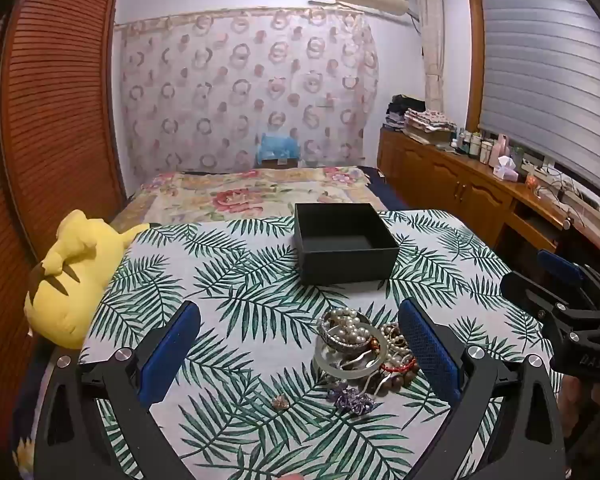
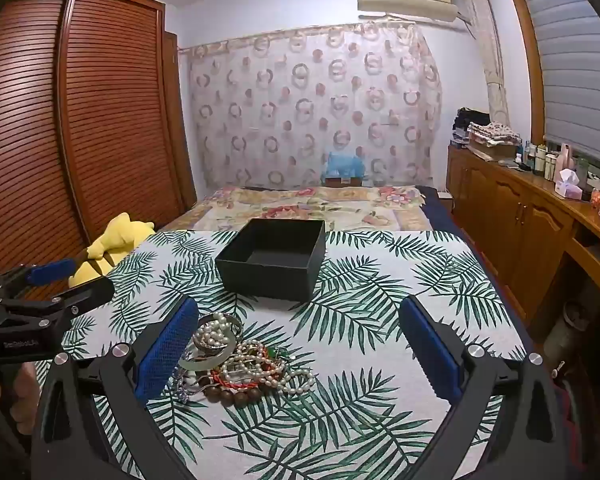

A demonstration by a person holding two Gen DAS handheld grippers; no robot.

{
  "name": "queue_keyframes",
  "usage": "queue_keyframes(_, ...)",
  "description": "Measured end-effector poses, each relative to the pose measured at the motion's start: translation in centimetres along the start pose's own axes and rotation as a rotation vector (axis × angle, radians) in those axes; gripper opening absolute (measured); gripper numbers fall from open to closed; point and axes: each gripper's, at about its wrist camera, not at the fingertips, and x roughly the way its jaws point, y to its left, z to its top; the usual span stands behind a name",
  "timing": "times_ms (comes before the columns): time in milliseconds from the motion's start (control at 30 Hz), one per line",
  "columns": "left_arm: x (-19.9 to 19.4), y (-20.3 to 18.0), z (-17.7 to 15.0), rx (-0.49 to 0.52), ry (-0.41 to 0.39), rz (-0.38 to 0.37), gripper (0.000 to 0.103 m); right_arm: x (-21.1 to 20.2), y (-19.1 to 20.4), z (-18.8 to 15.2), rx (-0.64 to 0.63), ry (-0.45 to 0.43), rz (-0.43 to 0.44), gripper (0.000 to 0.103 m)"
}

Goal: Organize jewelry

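Note:
A pile of jewelry (image 1: 364,350) lies on the leaf-print tablecloth (image 1: 228,280): pearl strands, a pale jade bangle (image 1: 320,360), wooden beads, a purple piece (image 1: 350,396) and a small loose brooch (image 1: 281,402). An open, empty black box (image 1: 346,242) stands behind it. My left gripper (image 1: 300,352) is open, the pile lying near its right finger. My right gripper (image 2: 300,352) is open, with the pile (image 2: 240,360) by its left finger and the box (image 2: 274,258) beyond. Each gripper shows at the edge of the other's view.
A yellow plush toy (image 1: 74,276) lies at the table's left edge. A bed with a floral cover (image 1: 260,192) lies beyond the table. A wooden wardrobe (image 1: 56,100) stands at left, and a wooden cabinet (image 1: 460,184) with bottles at right.

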Motion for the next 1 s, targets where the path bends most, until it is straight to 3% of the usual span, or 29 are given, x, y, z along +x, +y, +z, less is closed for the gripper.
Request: queue_keyframes(1000, 0.01, -0.01, -0.02, 0.001, -0.008, -0.001, 0.096, -0.08, -0.03, -0.07, 0.009, -0.002, 0.005, 0.101)
